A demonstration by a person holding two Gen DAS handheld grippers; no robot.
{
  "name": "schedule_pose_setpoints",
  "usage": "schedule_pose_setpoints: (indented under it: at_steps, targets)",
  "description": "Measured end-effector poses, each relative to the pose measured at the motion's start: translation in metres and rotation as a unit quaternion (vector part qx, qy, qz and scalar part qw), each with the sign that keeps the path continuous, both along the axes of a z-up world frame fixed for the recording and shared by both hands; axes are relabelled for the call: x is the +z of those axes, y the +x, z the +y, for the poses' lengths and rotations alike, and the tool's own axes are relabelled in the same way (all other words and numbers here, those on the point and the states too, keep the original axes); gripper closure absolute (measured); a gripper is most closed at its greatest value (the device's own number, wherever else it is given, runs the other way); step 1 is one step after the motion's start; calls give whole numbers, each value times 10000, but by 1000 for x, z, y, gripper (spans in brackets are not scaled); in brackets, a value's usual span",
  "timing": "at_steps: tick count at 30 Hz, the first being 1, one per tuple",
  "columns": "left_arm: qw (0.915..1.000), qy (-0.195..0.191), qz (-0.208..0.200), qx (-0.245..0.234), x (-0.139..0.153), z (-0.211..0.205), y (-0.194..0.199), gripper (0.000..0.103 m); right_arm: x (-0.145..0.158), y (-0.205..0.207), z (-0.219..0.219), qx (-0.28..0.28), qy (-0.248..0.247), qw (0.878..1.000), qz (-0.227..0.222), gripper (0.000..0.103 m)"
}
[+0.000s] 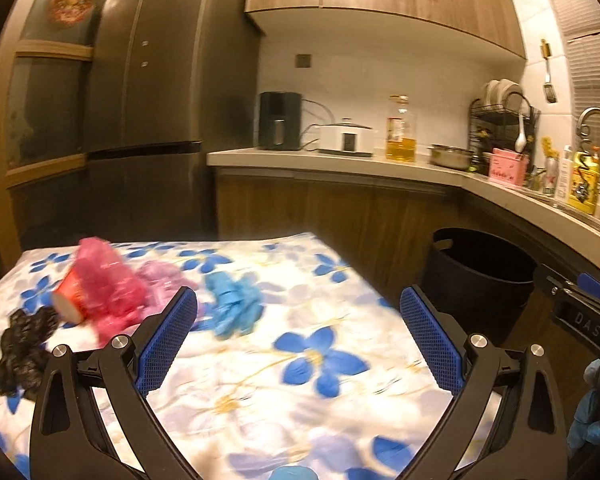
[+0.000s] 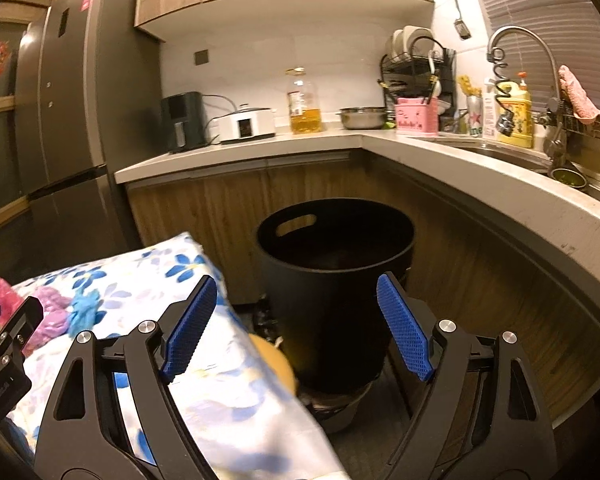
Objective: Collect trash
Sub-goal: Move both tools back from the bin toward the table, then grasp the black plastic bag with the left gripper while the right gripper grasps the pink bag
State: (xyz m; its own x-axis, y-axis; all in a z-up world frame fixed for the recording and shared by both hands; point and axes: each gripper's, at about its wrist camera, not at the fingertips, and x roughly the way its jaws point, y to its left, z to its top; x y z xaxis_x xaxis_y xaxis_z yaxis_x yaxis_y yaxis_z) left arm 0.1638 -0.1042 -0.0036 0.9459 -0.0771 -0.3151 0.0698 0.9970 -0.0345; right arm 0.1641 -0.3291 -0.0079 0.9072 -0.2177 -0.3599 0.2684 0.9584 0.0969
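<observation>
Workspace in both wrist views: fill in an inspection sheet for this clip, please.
Surface: floral tablecloth covers the table; image is motion-blurred.
Job's things: on the cloth lie a red paper cup tipped on its side, a pink plastic bag, a purple plastic bag, blue crumpled gloves and a black plastic bag. The black trash bin stands on the floor beside the table.
Clutter: nothing seen beyond the trash.
Grippers: left gripper open over the cloth, empty; right gripper open, facing the bin, empty.
Cables: cords run behind the air fryer and cooker.
Surroundings: fridge, counter, faucet.
</observation>
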Motion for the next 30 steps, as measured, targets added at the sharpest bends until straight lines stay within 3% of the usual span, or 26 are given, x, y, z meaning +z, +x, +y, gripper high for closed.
schedule_pose_setpoints:
  at_steps: [18,30]
  targets:
    - [9951,-78,101,981,-10,95,-36,6,-6,9,97,944,-82,9955,71,22]
    - [9748,-6,196,2221,-23,190,-31,6,-14,20,160,1626,-139,9865,111,22]
